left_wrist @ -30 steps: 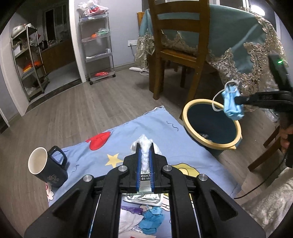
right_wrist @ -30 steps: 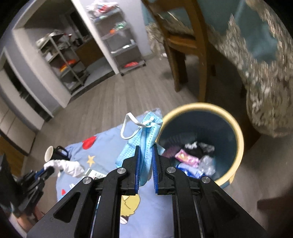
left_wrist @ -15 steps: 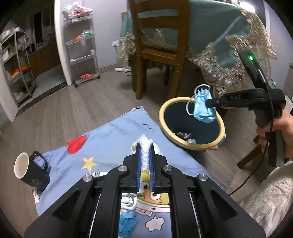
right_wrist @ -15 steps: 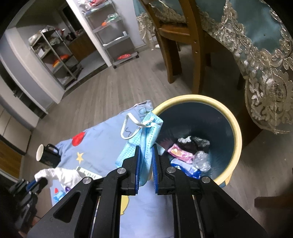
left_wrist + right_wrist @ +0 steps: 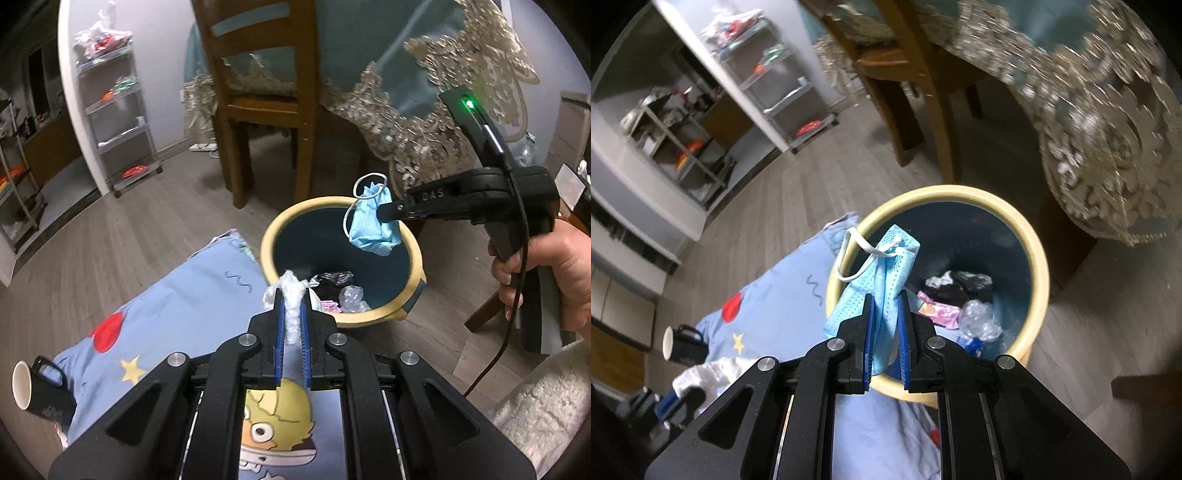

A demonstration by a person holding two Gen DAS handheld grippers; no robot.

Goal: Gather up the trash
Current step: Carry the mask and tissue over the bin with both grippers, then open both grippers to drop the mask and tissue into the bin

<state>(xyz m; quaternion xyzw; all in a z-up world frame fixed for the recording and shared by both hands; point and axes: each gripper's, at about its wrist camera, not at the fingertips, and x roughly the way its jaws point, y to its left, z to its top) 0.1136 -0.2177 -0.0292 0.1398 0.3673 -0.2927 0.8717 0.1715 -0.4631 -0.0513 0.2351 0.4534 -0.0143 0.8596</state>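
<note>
Both our grippers have moved closer to the trash bin [image 5: 341, 325]. Our right gripper [image 5: 885, 308] pinches the blue face mask [image 5: 882, 273] over the bin's rim, ready to drop. Our left gripper [image 5: 291, 308] squeezes a white tissue wad [image 5: 291, 295] near the bin's edge, so it can go next.

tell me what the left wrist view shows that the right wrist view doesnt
Only the left wrist view shows the person's right hand gripping the handle, the green indicator light, and the yellow cartoon face on the cloth.

Only the right wrist view shows the pink wrapper clearly, deep in the bin.

Both show the yellow-rimmed dark blue bin, the crumpled blue face mask in the right gripper, the white tissue wad in the left gripper, and the black mug.
</note>
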